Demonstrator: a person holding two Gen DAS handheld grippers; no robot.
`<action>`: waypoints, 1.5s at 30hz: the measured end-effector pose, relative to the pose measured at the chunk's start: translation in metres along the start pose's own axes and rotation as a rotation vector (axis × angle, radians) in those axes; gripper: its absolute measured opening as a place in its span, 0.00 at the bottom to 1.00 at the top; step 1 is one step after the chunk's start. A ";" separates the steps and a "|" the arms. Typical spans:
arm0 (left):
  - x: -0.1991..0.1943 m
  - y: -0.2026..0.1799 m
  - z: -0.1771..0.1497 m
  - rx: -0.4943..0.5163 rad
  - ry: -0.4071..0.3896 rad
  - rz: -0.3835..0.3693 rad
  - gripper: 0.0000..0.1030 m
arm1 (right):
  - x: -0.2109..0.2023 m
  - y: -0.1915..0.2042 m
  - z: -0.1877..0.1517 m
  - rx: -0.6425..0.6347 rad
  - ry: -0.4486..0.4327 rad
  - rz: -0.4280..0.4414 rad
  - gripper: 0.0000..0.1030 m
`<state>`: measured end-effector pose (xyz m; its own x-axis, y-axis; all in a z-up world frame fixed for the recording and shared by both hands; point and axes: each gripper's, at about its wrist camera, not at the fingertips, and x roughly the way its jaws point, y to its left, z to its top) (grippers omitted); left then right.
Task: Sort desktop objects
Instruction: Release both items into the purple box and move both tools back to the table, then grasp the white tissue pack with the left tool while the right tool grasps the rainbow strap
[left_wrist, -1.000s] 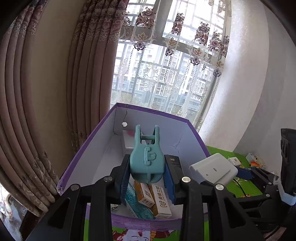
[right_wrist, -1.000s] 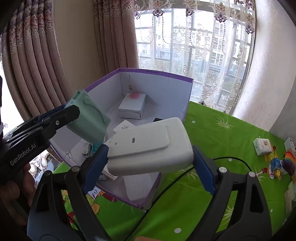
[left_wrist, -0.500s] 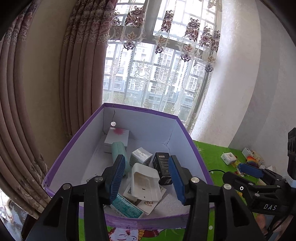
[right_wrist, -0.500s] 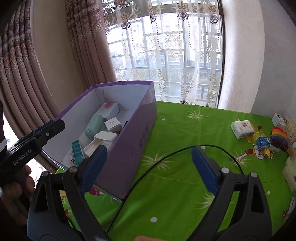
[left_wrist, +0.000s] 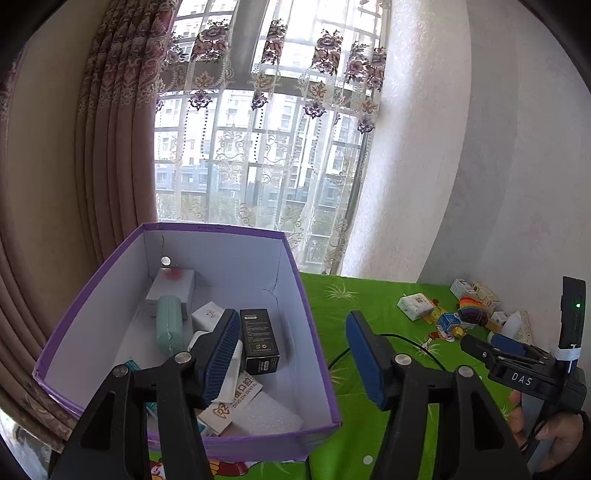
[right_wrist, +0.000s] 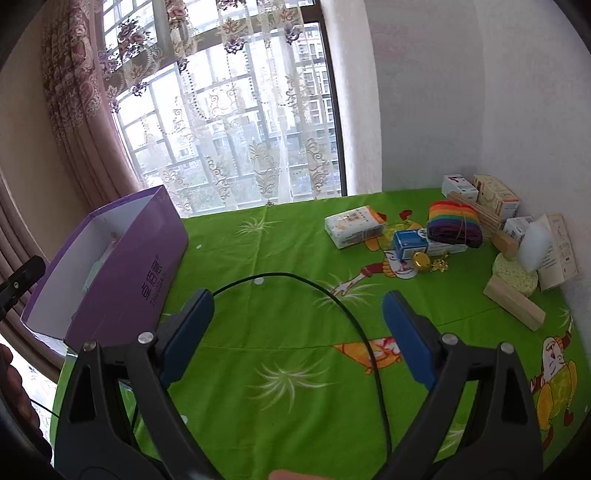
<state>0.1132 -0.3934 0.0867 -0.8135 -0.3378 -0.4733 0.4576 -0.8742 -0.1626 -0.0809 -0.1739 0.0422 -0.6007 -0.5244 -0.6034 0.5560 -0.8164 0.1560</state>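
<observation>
1. The left wrist view looks down into the purple box (left_wrist: 184, 332), open at the top; the right wrist view sees mostly that box's outer side wall (right_wrist: 122, 280) at 9 o'clock and little of the inside.
2. The left gripper (left_wrist: 291, 354) is released, jaws wide and empty, hanging over the box's right wall. The right gripper (right_wrist: 295, 336) is likewise spread and empty, above bare green tabletop (right_wrist: 280, 387).
3. Inside the box: a teal case (left_wrist: 169, 324) lying lengthwise, a white box with a pink mark (left_wrist: 171, 286) at the far end, a small white carton (left_wrist: 208, 314), a black carton (left_wrist: 258, 341) with small print too fine to read, and a white carton (left_wrist: 236, 402) printed with Chinese characters and "DING ZHI DENTAL".
4. Only the right wrist view shows the unsorted pile clearly, at 2 o'clock near the wall: a white tissue pack (right_wrist: 354, 225), a blue carton (right_wrist: 410, 243), a rainbow-striped roll (right_wrist: 454, 223), a gold trinket (right_wrist: 421, 260), wooden blocks (right_wrist: 513, 302), a round yellow sponge (right_wrist: 515, 273) and several small cartons.
5. A black cable (right_wrist: 332, 295) arcs across the cloth between the right gripper's fingers.
6. In the left wrist view the other gripper's body at 4 o'clock reads "DAS" (left_wrist: 521, 378); the box's outer wall carries Chinese lettering.
</observation>
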 end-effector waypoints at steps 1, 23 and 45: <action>0.001 -0.007 0.001 0.010 -0.003 -0.006 0.68 | 0.000 -0.009 0.001 0.016 -0.006 -0.013 0.91; 0.069 -0.145 -0.001 0.141 0.101 -0.181 0.84 | 0.042 -0.136 0.033 0.175 -0.040 -0.256 0.97; 0.252 -0.220 -0.002 -0.096 0.334 -0.178 0.93 | 0.126 -0.170 0.043 0.199 0.031 -0.316 0.97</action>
<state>-0.1915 -0.2856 0.0019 -0.7284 -0.0379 -0.6841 0.3645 -0.8669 -0.3401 -0.2756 -0.1114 -0.0269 -0.7053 -0.2334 -0.6694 0.2210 -0.9696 0.1052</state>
